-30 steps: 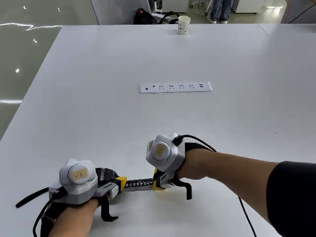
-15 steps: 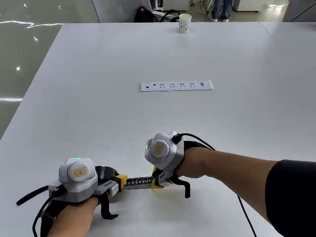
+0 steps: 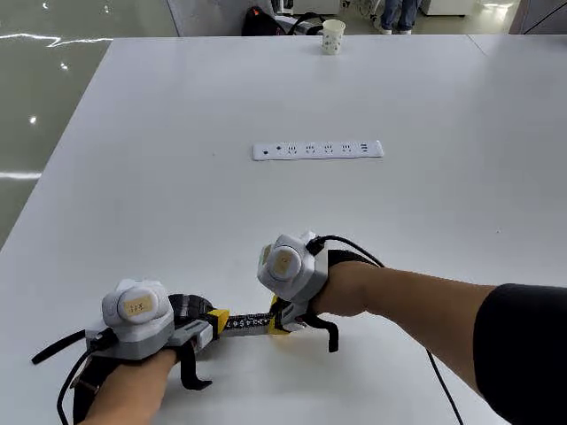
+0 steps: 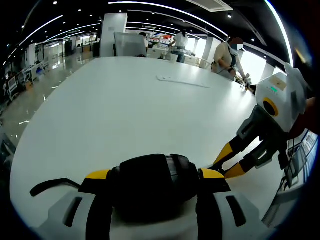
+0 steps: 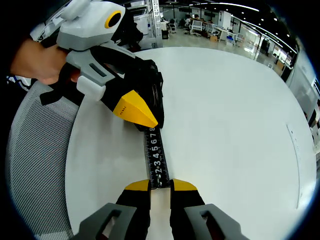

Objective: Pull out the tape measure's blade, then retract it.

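White counter [image 3: 266, 80] carries the work near its front edge. We judge the black tape measure case [image 4: 152, 192] rigid and compact, clamped in the left claw [image 4: 155, 175]. The thin, springy blade [image 5: 154, 155] is best pinched at its tip, where the right claw [image 5: 161, 186] nips it.

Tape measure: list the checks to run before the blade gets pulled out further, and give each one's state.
1. The left gripper is shut on the case: ok.
2. The right gripper is shut on the blade: ok.
3. The blade runs straight and flat between the two grippers: ok.
4. The power strip and paper cup lie well away from the blade: ok.
5. The blade lock is released: cannot tell.
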